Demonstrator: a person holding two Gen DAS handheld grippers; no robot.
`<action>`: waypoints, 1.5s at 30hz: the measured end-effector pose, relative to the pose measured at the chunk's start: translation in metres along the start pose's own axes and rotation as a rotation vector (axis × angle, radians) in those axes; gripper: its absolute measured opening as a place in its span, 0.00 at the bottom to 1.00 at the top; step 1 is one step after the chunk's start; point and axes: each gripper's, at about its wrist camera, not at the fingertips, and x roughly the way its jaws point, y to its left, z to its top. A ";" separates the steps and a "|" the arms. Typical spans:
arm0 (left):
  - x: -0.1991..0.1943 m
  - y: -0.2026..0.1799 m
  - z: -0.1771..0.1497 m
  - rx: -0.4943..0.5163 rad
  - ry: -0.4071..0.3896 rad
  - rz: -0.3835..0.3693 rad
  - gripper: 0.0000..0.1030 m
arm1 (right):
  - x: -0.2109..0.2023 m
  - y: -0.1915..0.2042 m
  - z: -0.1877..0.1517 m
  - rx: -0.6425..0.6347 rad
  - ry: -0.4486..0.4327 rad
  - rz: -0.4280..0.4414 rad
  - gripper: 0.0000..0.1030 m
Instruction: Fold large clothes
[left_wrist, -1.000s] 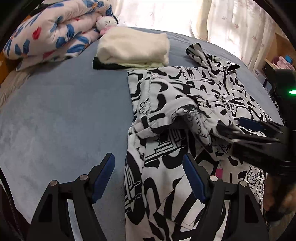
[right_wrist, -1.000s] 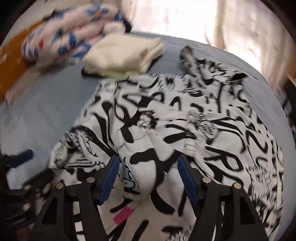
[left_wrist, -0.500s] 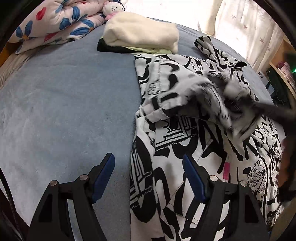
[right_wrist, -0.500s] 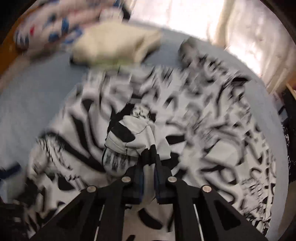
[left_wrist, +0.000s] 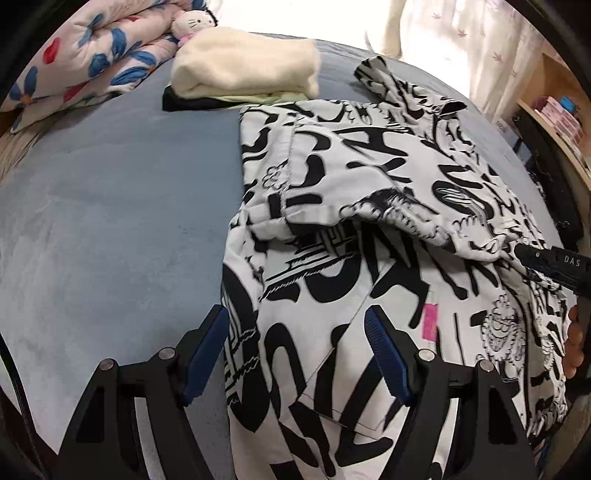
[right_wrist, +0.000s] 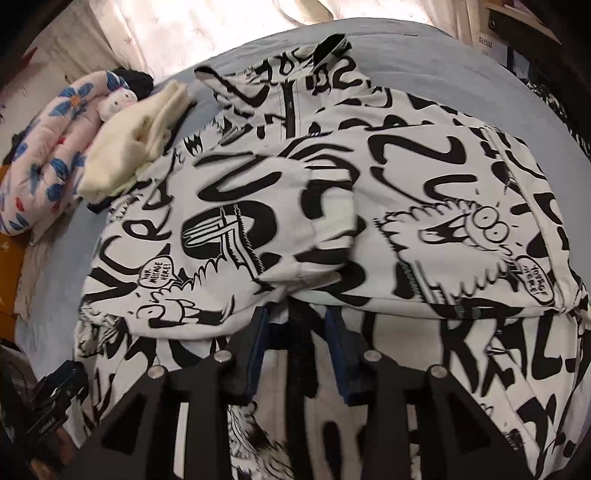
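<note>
Right gripper (right_wrist: 295, 321) first: its jaws have just been opening, and now they stand apart with the folded-over sleeve's edge draped across the tips. I can't quite see whether cloth lies between the pads, but nothing looks pinched, so I call it released. The left gripper (left_wrist: 295, 332) hangs with its jaws spread wide and gripping nothing, poised just over the near left edge of the jacket (left_wrist: 369, 221). That black-and-white printed jacket lies flat on the blue bed (left_wrist: 110, 203), its long axis running from the grippers away toward the curtain (left_wrist: 461, 44), collar at the far end and hem nearest the camera. The sleeve (right_wrist: 258, 229) lies crosswise over the chest, its cuff near the middle. The left edge of the body sits directly under the left jaws, so the left hand looks the nearer one for taking that side. By my reading, the next fold turns on that near edge. Farther out, a folded cream blanket (left_wrist: 247, 70) rests just beyond the jacket's far left corner, with a flowered quilt (left_wrist: 81, 59) and a small plush toy (left_wrist: 192, 24) behind it.
</note>
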 end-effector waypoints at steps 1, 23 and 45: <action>-0.002 0.000 0.004 0.002 -0.003 -0.012 0.72 | -0.004 -0.002 0.006 0.002 -0.019 -0.002 0.50; 0.045 0.015 0.122 0.003 0.043 0.006 0.72 | 0.001 0.054 0.080 -0.247 -0.189 0.001 0.10; 0.025 -0.039 0.137 0.067 -0.133 0.087 0.74 | 0.004 0.032 0.075 -0.102 -0.297 0.023 0.47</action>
